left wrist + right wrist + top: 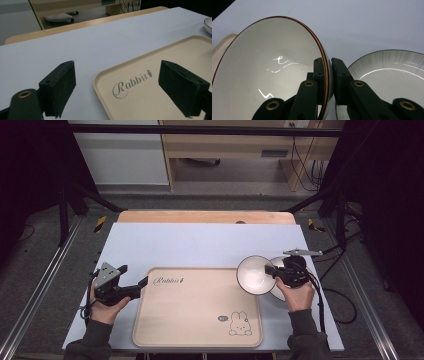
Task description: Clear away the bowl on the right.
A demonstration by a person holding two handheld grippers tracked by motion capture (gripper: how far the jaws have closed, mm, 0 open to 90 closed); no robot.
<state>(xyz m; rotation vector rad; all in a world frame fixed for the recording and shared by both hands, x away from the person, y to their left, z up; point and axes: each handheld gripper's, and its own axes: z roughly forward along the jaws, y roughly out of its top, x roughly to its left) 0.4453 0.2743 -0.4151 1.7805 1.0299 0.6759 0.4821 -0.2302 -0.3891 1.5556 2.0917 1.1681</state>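
Observation:
A white bowl with a brown rim (255,274) (269,72) hangs just over the right top corner of a beige tray (195,312) (150,100). My right gripper (272,270) (328,72) is shut on its rim, one jaw inside and one outside. A second white bowl with a dark rim (280,290) (387,75) rests on the table right behind it, partly hidden. At the tray's left edge my left gripper (143,284) (120,82) stands open, its jaws astride the tray's near-left corner by the word "Rabbit", holding nothing.
The tray lies on a pale blue mat (200,242) over a wooden table (205,216). A rabbit drawing (240,324) marks the tray's near right. Black frame bars (80,195) flank the table. Cables trail at the right (345,300).

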